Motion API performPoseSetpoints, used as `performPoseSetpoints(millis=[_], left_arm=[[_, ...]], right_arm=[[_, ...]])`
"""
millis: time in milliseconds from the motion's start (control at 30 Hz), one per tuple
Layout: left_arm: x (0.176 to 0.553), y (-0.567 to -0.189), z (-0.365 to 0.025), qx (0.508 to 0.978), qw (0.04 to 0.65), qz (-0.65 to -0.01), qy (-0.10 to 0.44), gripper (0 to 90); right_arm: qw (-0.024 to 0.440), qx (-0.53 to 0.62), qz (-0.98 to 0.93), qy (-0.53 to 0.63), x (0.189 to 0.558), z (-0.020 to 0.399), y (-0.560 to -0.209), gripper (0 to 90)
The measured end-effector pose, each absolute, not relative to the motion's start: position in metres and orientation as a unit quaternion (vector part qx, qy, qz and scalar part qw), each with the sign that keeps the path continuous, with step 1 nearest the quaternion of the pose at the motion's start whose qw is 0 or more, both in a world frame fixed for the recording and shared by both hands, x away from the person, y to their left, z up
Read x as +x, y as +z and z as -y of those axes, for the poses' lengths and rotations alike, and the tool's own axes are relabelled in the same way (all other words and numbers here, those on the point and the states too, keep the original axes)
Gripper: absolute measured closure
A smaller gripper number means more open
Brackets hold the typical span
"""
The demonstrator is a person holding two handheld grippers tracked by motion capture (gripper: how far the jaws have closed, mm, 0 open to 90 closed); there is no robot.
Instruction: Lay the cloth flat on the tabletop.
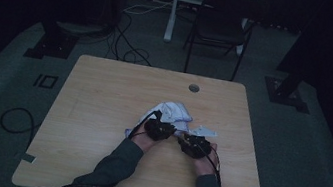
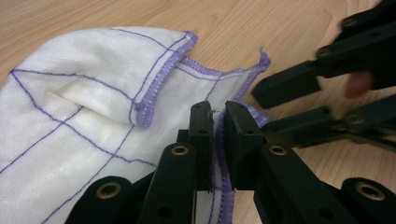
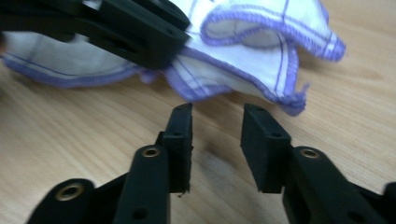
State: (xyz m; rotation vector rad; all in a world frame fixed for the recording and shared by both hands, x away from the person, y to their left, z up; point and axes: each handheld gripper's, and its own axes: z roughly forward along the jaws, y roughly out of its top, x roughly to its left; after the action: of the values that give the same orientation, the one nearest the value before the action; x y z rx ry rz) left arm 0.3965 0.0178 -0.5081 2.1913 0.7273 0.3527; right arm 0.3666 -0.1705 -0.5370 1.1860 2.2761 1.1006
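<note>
White cloth (image 2: 70, 116) hem pinched in left tool (image 2: 218, 114); right tool (image 3: 215, 114) apparently parted, empty.

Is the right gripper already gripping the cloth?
No. In its own view the right gripper stands open over bare table, with the cloth's purple-stitched edge just beyond its fingers.

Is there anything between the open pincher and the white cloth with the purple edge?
Nothing visible is in the way. The right gripper is open just short of the cloth, with bare table under its jaws. The left gripper already pinches the cloth's purple hem close by, off to one side of that gap.
</note>
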Motion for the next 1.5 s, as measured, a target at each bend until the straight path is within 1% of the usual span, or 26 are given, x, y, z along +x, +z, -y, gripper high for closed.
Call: performPoseSetpoints(millis=[33, 100, 200, 233, 267, 400, 600, 633, 733, 800, 1033, 1233, 1400, 1500], left_arm=[[0.397, -0.508, -0.017, 0.864, 0.39, -0.285, 0.139, 80.3], [0.397, -0.508, -0.015, 0.866, 0.387, -0.284, 0.14, 78.1], [0.398, -0.51, -0.013, 0.867, 0.386, -0.282, 0.139, 76.1], [0.398, -0.51, -0.013, 0.867, 0.386, -0.282, 0.139, 76.1], [0.398, -0.513, -0.009, 0.87, 0.381, -0.28, 0.137, 75.2], [0.4, -0.518, -0.001, 0.876, 0.373, -0.275, 0.133, 69.6], [0.402, -0.525, 0.012, 0.884, 0.357, -0.272, 0.132, 62.6], [0.404, -0.527, 0.013, 0.886, 0.351, -0.273, 0.133, 63.6], [0.407, -0.53, 0.012, 0.885, 0.341, -0.286, 0.134, 80.4], [0.407, -0.53, 0.011, 0.883, 0.344, -0.289, 0.134, 85.7], [0.408, -0.516, 0.003, 0.871, 0.361, -0.296, 0.15, 87.0], [0.408, -0.504, -0.007, 0.859, 0.379, -0.305, 0.161, 87.1], [0.411, -0.493, -0.02, 0.847, 0.393, -0.317, 0.169, 87.4], [0.415, -0.484, -0.037, 0.835, 0.401, -0.332, 0.182, 87.6]], right_arm=[[0.168, 0.421, -0.803, 0.386, 0.368, 0.172, -0.539, 61.1], [0.171, 0.427, -0.803, 0.378, 0.37, 0.174, -0.54, 61.0], [0.177, 0.432, -0.8, 0.377, 0.372, 0.177, -0.541, 63.4], [0.182, 0.437, -0.799, 0.37, 0.373, 0.178, -0.541, 65.4], [0.198, 0.448, -0.795, 0.359, 0.378, 0.18, -0.54, 69.4], [0.21, 0.449, -0.787, 0.367, 0.382, 0.181, -0.534, 71.7], [0.209, 0.456, -0.785, 0.364, 0.387, 0.18, -0.533, 72.5], [0.209, 0.455, -0.785, 0.365, 0.387, 0.18, -0.533, 72.7], [0.213, 0.452, -0.787, 0.362, 0.386, 0.18, -0.531, 72.9], [0.214, 0.451, -0.788, 0.361, 0.384, 0.18, -0.53, 72.7], [0.203, 0.432, -0.798, 0.366, 0.37, 0.173, -0.534, 72.3], [0.196, 0.418, -0.808, 0.367, 0.371, 0.159, -0.539, 71.7], [0.195, 0.404, -0.818, 0.36, 0.375, 0.148, -0.541, 73.0], [0.197, 0.398, -0.822, 0.356, 0.375, 0.147, -0.543, 76.1]])
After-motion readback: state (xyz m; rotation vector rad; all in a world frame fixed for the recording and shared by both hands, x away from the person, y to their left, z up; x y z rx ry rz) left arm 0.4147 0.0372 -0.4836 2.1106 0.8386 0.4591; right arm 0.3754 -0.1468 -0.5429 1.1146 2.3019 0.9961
